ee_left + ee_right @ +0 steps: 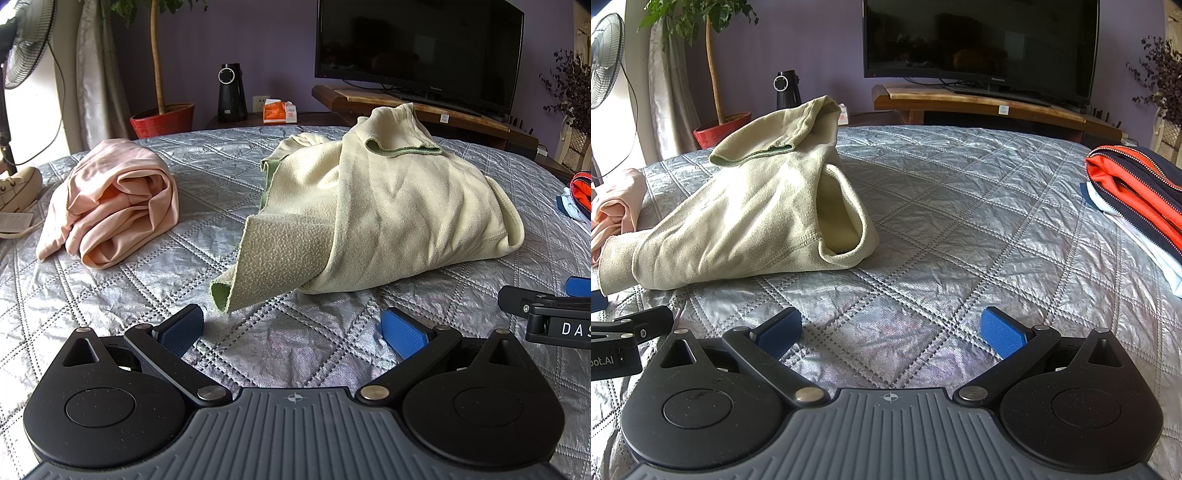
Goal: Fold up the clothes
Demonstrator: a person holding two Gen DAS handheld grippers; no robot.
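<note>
A pale yellow-green fleece top (388,206) lies crumpled in a heap on the silver quilted bed cover (110,302), one sleeve (266,266) pointing toward me. My left gripper (293,328) hovers open just in front of that sleeve, nothing between its blue pads. In the right wrist view the same fleece top (757,214) sits to the left, and my right gripper (890,332) is open over bare bed cover (960,229), apart from the garment. Each gripper shows at the edge of the other's view.
A rumpled pink garment (114,206) lies at the left. Folded orange, navy and white clothes (1134,199) are stacked at the right edge. Beyond the bed stand a TV (417,51) on a wooden stand, a potted plant (162,118), a fan (26,40) and a black speaker (231,92).
</note>
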